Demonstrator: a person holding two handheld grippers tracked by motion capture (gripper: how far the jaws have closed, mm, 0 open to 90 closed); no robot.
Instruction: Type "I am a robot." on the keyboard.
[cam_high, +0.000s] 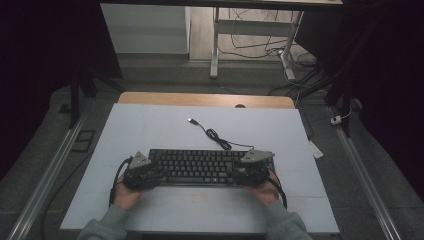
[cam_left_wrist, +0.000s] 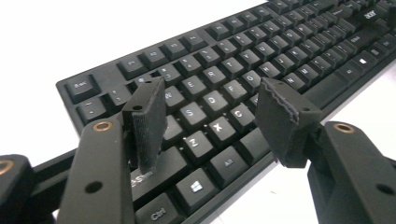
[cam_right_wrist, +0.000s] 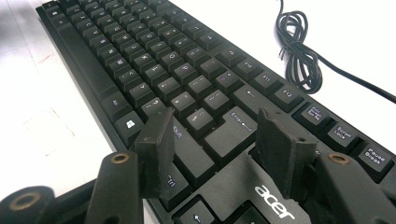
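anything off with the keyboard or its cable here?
Nothing stands out. The keyboard lies flat and square on the table, with no missing keys visible. Its cable is loosely bundled behind it, with the plug lying free, unplugged. Both grippers hover open over its ends.

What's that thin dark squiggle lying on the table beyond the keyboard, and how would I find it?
Start at the pale sheet covering the table, then find the black keyboard near the person's edge. From its far right side runs a thin black cable, bunched in a small coil and ending in a silvery plug. It is the only loose, wiry thing on the sheet.
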